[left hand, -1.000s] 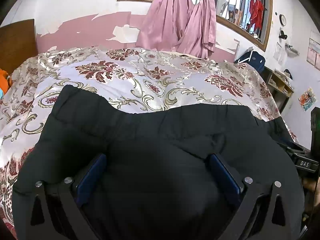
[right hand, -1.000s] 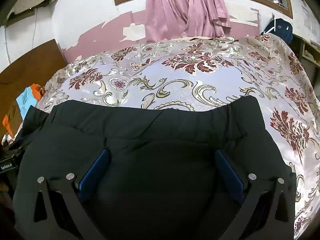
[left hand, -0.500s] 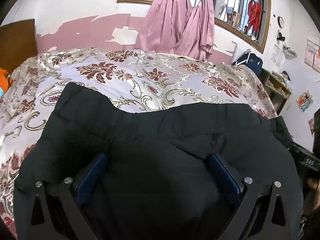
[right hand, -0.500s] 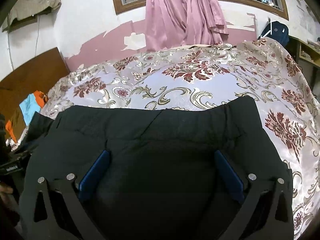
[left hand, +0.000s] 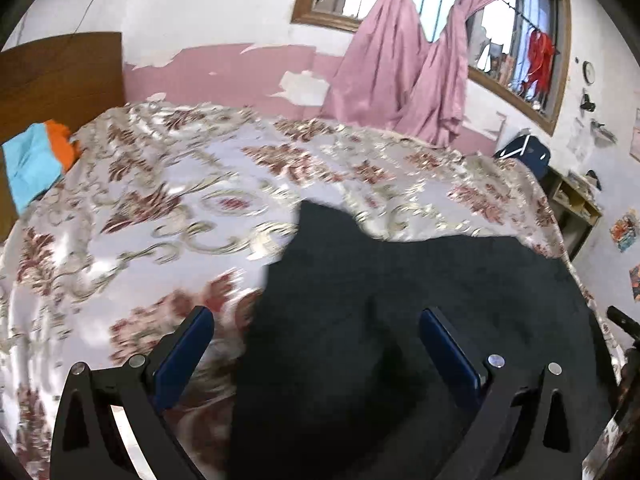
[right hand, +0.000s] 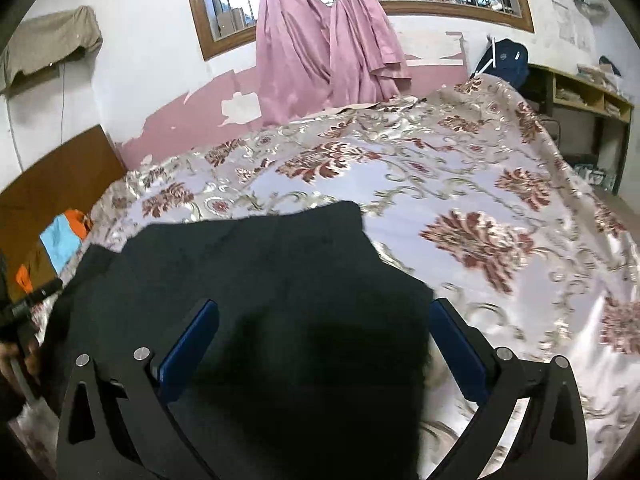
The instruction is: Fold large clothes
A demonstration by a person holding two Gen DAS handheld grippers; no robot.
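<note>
1. The black garment [left hand: 400,320] lies flat on the bed; in my left view it fills the frame from 3 to 6 o'clock, its top edge running toward 12; in my right view the same garment [right hand: 260,300] spreads from 6 to 9 o'clock, one corner reaching up near the centre.
2. My left gripper [left hand: 316,332] stands wide open with nothing pinched; its blue pads [left hand: 182,360] are well apart; the right-hand pad sits over the black cloth and the left-hand one over the bedspread.
3. My right gripper [right hand: 324,324] is likewise spread wide and grips nothing; the garment's edge passes just inside its right-hand pad [right hand: 460,356]; whether either gripper touches the cloth I cannot tell.
4. The bedspread [left hand: 140,220], shiny with red and gold flowers, surrounds the garment; in the right view it [right hand: 500,240] fills 1 to 5 o'clock.
5. Pink curtains [right hand: 324,40] hang at 12 o'clock below a barred window [right hand: 224,0].
6. A brown headboard [left hand: 56,76] stands at 10 o'clock; blue and orange cloth [left hand: 36,160] lies beside it.
</note>
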